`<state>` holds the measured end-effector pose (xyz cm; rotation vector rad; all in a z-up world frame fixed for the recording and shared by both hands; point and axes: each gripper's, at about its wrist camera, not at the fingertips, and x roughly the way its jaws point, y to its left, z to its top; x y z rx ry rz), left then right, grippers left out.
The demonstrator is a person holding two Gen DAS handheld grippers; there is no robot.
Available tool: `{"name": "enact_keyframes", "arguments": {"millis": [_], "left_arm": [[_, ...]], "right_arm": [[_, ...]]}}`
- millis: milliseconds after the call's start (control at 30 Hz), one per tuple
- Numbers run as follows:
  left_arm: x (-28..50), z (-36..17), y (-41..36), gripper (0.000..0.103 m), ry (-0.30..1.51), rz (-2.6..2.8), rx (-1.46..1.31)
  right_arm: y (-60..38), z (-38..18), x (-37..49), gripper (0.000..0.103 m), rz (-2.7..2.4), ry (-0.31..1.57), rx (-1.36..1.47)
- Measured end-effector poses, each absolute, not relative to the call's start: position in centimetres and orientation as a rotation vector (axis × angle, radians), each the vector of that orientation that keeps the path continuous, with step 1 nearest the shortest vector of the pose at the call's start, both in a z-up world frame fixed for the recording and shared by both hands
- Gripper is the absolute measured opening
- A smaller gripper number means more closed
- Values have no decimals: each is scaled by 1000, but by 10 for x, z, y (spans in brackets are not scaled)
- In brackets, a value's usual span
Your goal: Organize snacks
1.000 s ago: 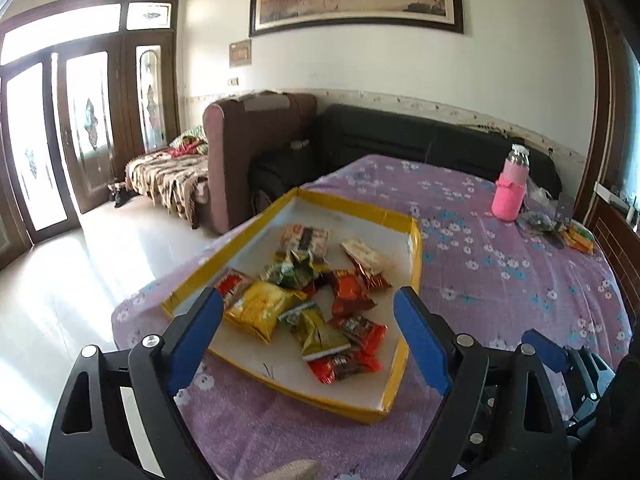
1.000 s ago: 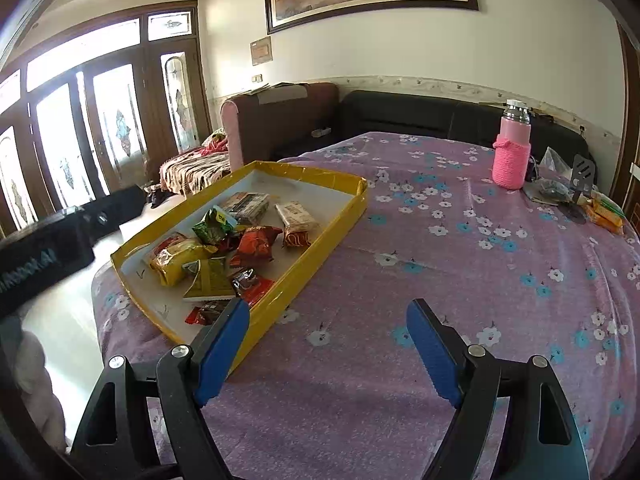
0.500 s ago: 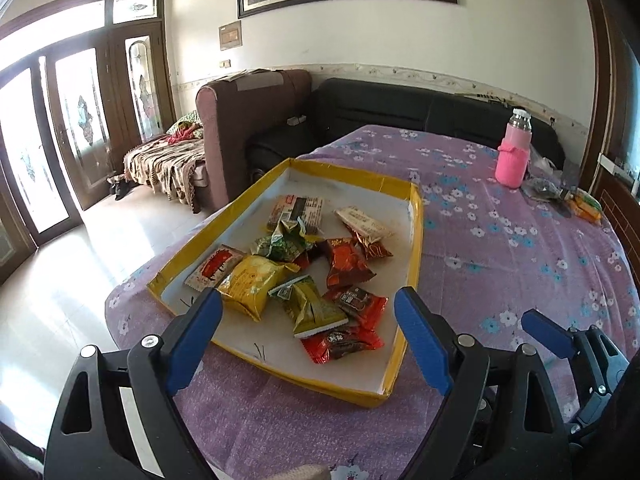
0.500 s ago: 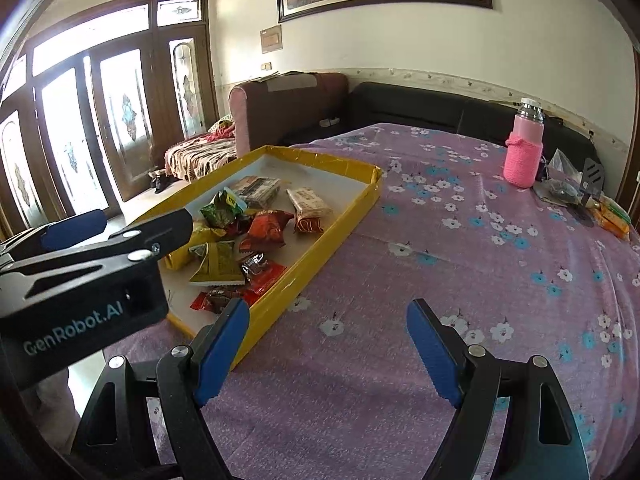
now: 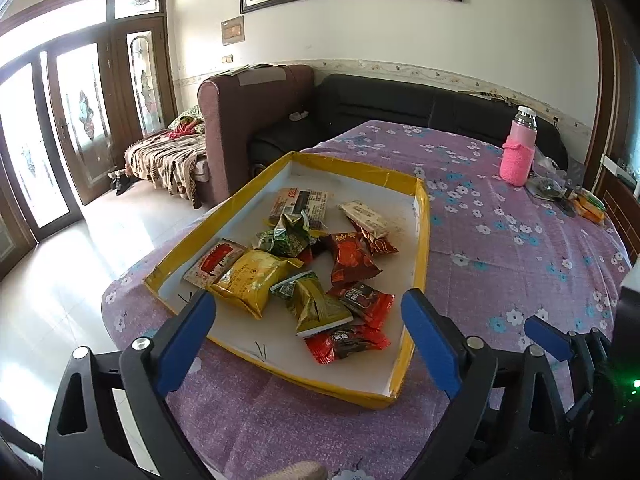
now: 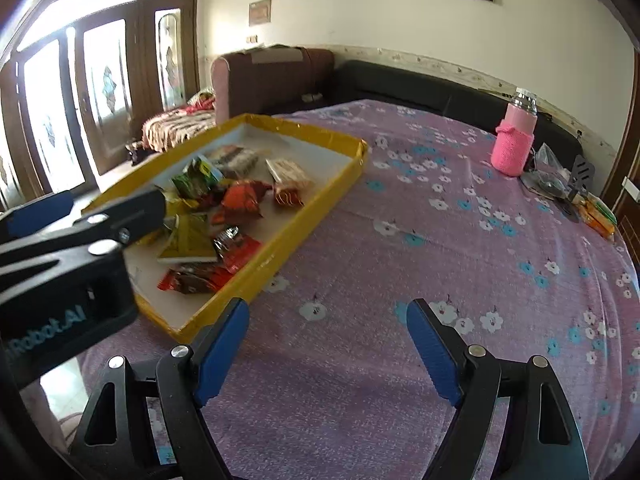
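Observation:
A shallow yellow-rimmed tray (image 5: pixel 423 240) with a white floor lies on the purple flowered tablecloth and holds several snack packets: a yellow bag (image 5: pixel 250 280), a green-gold packet (image 5: pixel 316 304), red packets (image 5: pixel 348 260) and a pale bar (image 5: pixel 364 214). My left gripper (image 5: pixel 308 322) is open and empty, hovering over the tray's near end. My right gripper (image 6: pixel 328 334) is open and empty over bare cloth just right of the tray (image 6: pixel 312 220). The left gripper's body hides the tray's left part in the right wrist view.
A pink-sleeved bottle (image 5: pixel 518 152) stands at the table's far right, with small clutter and an orange packet (image 5: pixel 588 204) beside it. Sofas (image 5: pixel 400 100) line the wall behind. The table edge (image 5: pixel 120 300) drops to the floor at left.
Both grippers have moved forward and lower toward the table. The left gripper has come into the right wrist view at left. Both stay open.

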<state>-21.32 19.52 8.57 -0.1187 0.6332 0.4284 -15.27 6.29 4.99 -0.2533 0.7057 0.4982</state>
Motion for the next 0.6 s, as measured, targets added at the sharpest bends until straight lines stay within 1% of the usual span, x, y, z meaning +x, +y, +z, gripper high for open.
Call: {"name": "enact_keyframes", "arguments": {"millis": [100, 433, 600], "left_arm": [[-213, 86, 196, 101, 626, 427, -118], [-212, 86, 193, 102, 623, 409, -104], [-206, 88, 186, 102, 666, 345, -96]], "right_arm": [[63, 48, -151, 83, 487, 712, -265], [65, 48, -150, 83, 476, 714, -281], [58, 51, -146, 83, 443, 720, -280]]}}
